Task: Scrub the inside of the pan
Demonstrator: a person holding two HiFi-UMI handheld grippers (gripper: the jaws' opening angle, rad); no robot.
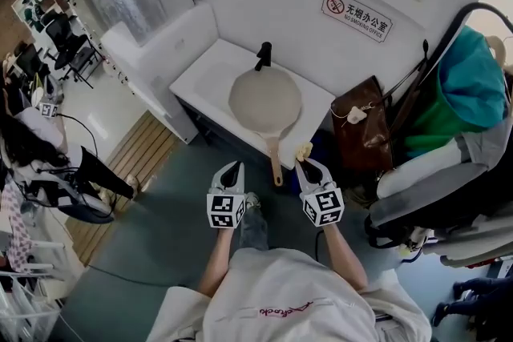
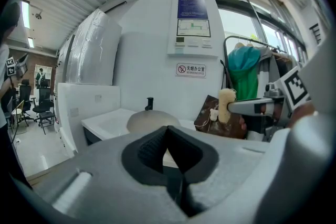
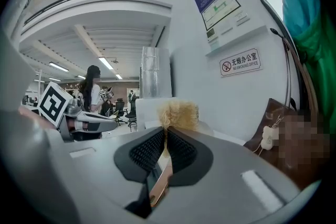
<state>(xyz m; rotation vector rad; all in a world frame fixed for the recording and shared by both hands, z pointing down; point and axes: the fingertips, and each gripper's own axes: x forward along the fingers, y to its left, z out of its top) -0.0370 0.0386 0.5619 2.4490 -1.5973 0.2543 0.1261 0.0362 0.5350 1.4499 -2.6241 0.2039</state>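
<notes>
While both grippers hang in the air short of the counter (image 1: 210,76), the pan (image 1: 264,100) sits on that white counter. Its round beige body is right below the black faucet (image 1: 263,56), and its long handle (image 1: 275,160) pokes off the edge toward the person. Honestly can't tell from the head view whether it's face up or flipped, it just reads as a flat beige disc.

The left gripper (image 1: 232,167) is on the left of the pan's handle tip, near it but not touching. Its fingers (image 2: 149,152) are clenched tight together with nothing in them. In the left gripper view the pan's body sits straight ahead past them, well apart.

The right gripper (image 1: 305,164) is on the other side of that handle tip, also near and not touching. Its fingers (image 3: 144,152) are grasping a scrubber (image 3: 178,112). That's a fuzzy tan tuft sticking out past the fingertips, with a brownish stem running back between them. From the head view the tuft sits just right of the pan's handle, clear of the round body.

The handle end lies between the two grippers, and the pan's body is beyond both. A brown bag (image 1: 362,124) stands just right of the pan, and a no-smoking sign (image 1: 357,14) hangs on the wall above and to the right of it.
</notes>
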